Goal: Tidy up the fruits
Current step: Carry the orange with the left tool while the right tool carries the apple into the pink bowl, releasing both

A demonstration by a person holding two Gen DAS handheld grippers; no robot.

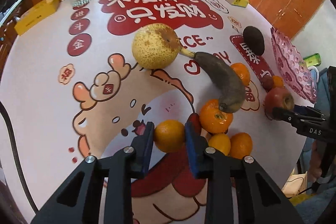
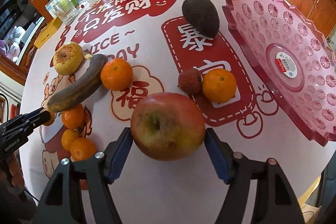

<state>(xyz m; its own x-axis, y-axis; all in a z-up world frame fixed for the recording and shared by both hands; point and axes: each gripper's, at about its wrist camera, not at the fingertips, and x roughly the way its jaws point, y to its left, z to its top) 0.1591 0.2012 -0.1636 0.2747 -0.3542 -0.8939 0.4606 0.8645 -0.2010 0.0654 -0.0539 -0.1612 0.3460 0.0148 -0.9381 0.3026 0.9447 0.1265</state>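
- Kitchen-like room, wooden cabinets at the back; white tablecloth (image 2: 147,192) with red cartoon print carries scattered fruit. Empty pink plastic plate (image 2: 294,39) sits at 3 o'clock in the right wrist view.
- Left gripper (image 1: 169,135): blue pads pressed on both sides of a small mandarin (image 1: 169,135), at 6 o'clock in its view. Grip looks snug.
- Right gripper (image 2: 168,140): jaws spread wide around the apple (image 2: 168,125), pads at or just off the skin; contact cannot be confirmed.
- Apple: judged heaviest of the two, firm, waxy and likely slippery. Stem dimple faces up toward the camera; best held across its widest girth.
- Mandarin: light, soft peel, gives under pressure; a gentle squeeze at the equator should do.
- Banana (image 2: 77,87): dark, overripe, probably mushy. Long axis runs from 7 to 1 o'clock in the right wrist view, stem toward the speckled pear (image 2: 67,60).
- Avocado (image 2: 200,16) lies at 12 o'clock, narrow end seemingly pointing to 5 o'clock.
- Lychee (image 2: 190,81) touches another mandarin (image 2: 219,85) near centre.
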